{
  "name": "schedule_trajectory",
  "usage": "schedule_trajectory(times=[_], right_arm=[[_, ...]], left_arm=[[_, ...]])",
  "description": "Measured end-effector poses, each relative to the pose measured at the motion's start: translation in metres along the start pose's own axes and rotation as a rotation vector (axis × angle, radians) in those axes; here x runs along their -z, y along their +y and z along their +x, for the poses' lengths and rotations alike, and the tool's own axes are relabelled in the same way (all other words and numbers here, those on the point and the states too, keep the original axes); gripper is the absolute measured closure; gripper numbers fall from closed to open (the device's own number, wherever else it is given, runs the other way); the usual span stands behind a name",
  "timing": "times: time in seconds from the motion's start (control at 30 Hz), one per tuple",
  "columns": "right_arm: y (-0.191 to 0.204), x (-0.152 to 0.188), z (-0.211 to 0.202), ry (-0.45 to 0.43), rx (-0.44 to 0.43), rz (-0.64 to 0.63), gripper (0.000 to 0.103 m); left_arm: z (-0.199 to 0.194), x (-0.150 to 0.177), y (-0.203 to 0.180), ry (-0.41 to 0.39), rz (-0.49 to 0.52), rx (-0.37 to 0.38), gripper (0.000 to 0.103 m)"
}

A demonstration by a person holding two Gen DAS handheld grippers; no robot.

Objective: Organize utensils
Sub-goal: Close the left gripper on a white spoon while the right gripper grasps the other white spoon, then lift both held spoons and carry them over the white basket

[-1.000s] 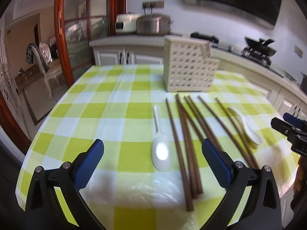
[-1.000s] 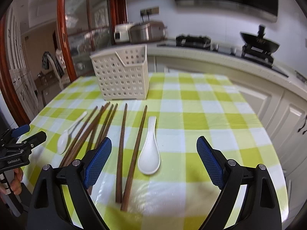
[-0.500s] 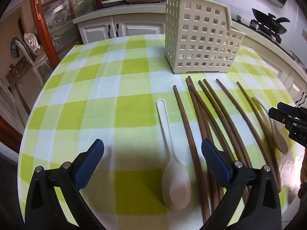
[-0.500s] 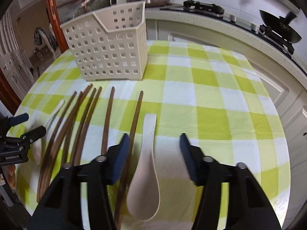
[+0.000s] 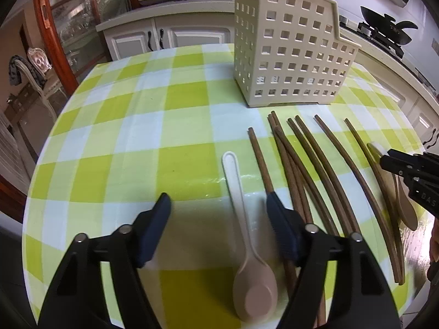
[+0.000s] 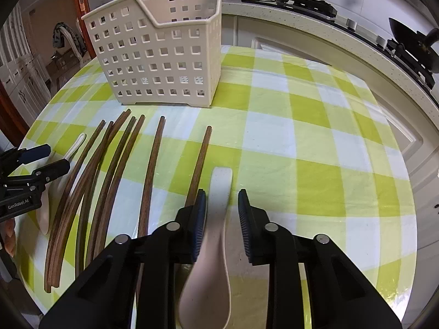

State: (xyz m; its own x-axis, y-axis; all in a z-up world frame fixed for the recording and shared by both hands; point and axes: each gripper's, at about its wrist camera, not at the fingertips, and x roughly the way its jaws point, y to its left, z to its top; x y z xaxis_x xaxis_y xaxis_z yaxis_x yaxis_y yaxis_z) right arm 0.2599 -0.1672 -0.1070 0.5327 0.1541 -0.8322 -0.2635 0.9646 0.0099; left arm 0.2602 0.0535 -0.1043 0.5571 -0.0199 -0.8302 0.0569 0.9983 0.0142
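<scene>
Kitchen counters and white cabinets [image 5: 170,38] are ringing a round table under a green-and-white checked cloth [image 5: 115,126]. Toward its far side a cream perforated utensil basket [image 6: 162,52] is standing upright, and brown chopsticks [image 6: 109,170] are lying fanned before it. I am narrowing my left gripper [image 5: 219,208] around the left white spoon [image 5: 247,244], its pads not yet touching the handle. I am closing my right gripper [image 6: 221,205] on the right white spoon [image 6: 216,235], whose handle is lying between the pads, one touching, one just clear.
</scene>
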Motion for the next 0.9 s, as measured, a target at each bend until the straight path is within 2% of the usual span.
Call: schedule_trajectory(times=[0.1, 0.2, 0.33, 0.67, 0.9], right_arm=[[0.000, -0.001, 0.004, 0.003, -0.002, 0.002, 0.079], [0.000, -0.003, 0.006, 0.004, -0.005, 0.005, 0.079], [-0.001, -0.004, 0.008, 0.005, -0.005, 0.002, 0.079], [-0.001, -0.007, 0.012, 0.009, -0.005, -0.012, 0.082], [-0.002, -0.007, 0.012, 0.002, -0.004, -0.011, 0.085]], left_arm=[[0.005, -0.004, 0.001, 0.013, -0.004, 0.006, 0.053], [0.007, -0.005, 0.001, 0.019, -0.010, 0.015, 0.061], [0.010, -0.008, -0.004, 0.029, 0.003, 0.010, 0.066], [0.013, -0.012, -0.017, 0.031, 0.033, -0.005, 0.090], [0.011, -0.009, -0.018, 0.033, 0.030, 0.022, 0.092]])
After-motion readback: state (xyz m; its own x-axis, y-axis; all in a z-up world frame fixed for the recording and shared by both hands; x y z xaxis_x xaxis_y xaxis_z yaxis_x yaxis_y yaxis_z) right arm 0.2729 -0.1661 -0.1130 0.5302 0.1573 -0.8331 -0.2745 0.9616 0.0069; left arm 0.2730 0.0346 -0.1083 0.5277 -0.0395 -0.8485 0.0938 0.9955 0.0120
